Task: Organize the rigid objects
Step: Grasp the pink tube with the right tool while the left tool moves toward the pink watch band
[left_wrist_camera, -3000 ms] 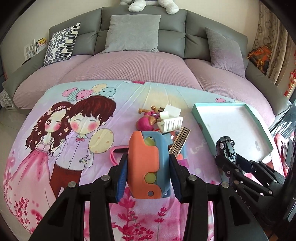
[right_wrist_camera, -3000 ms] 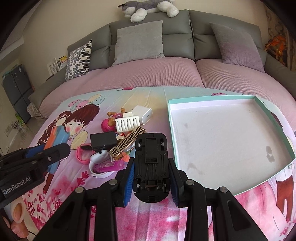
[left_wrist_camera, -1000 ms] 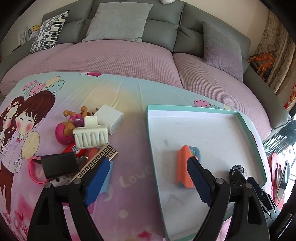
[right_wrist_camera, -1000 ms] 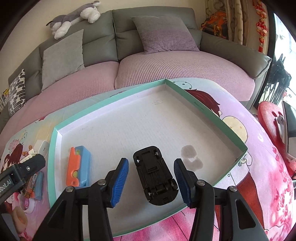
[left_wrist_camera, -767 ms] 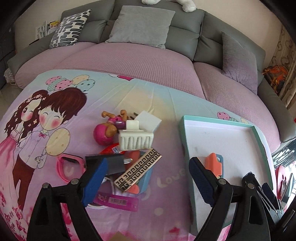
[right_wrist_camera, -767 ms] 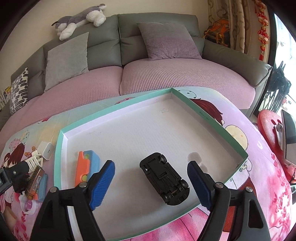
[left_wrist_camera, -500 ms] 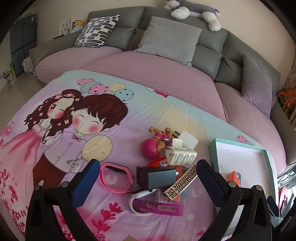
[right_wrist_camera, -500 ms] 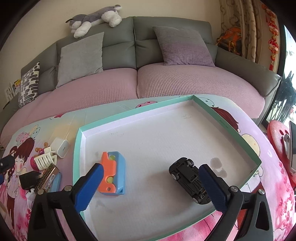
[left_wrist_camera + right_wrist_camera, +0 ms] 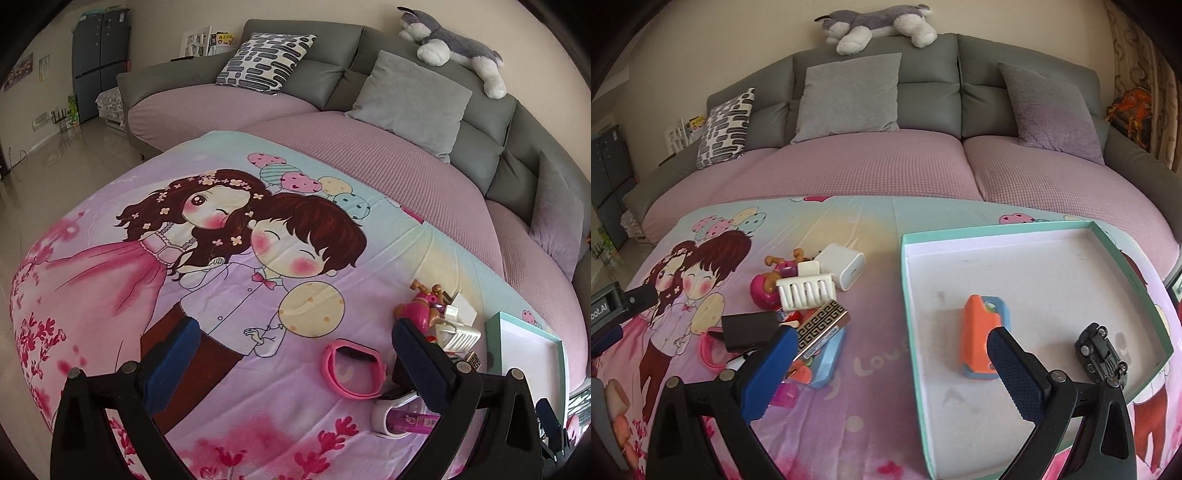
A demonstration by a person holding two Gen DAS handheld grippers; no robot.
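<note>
Both the left gripper [image 9: 291, 363] and the right gripper [image 9: 892, 373] stand wide open and hold nothing. The orange toy [image 9: 982, 341] and the black car [image 9: 1100, 354] lie apart inside the tray [image 9: 908, 295].

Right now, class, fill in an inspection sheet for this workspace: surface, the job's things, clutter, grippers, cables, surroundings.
Surface: cartoon-print sheet over the table, wrinkled.
Job's things: orange-and-blue toy and black toy car lie apart inside the teal-rimmed tray.
Clutter: pile left of the tray: white charger, black adapter, patterned box, pink band.
Grippers: left gripper and right gripper open, nothing between the fingers.
Cables: nothing seen.
Surroundings: grey sofa, cushions, plush dog.
</note>
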